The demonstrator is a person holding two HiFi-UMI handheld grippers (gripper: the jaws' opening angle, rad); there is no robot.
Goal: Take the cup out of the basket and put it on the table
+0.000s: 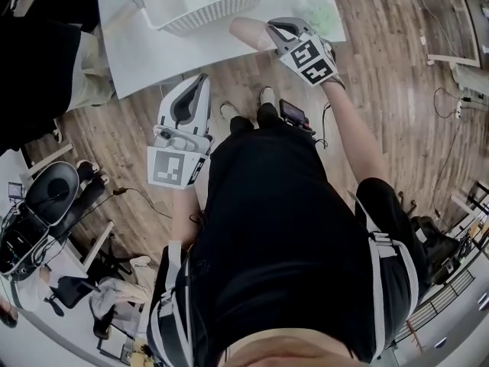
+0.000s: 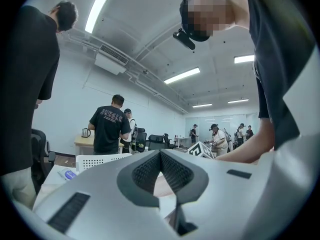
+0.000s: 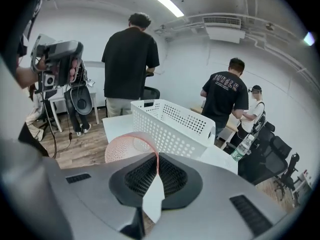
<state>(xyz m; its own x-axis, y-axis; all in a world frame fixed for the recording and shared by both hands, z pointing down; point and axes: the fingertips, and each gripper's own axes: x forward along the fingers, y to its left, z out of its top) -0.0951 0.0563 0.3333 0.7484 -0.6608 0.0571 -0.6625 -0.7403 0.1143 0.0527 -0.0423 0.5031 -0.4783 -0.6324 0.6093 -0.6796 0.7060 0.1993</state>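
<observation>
A: Where's the cup?
B: Out of the basket, rim pinched in the right gripper, over the table edge.
A: Next?
B: Step 2, I'd judge: lower it upright, then release. The left gripper is closed and empty.

a white table fills the top, bearing a white perforated basket. the right gripper holds a pale pink cup over the tabletop, just beside the basket's corner. the left gripper (jaws pointing toward the table edge) hangs over the wooden floor.
</observation>
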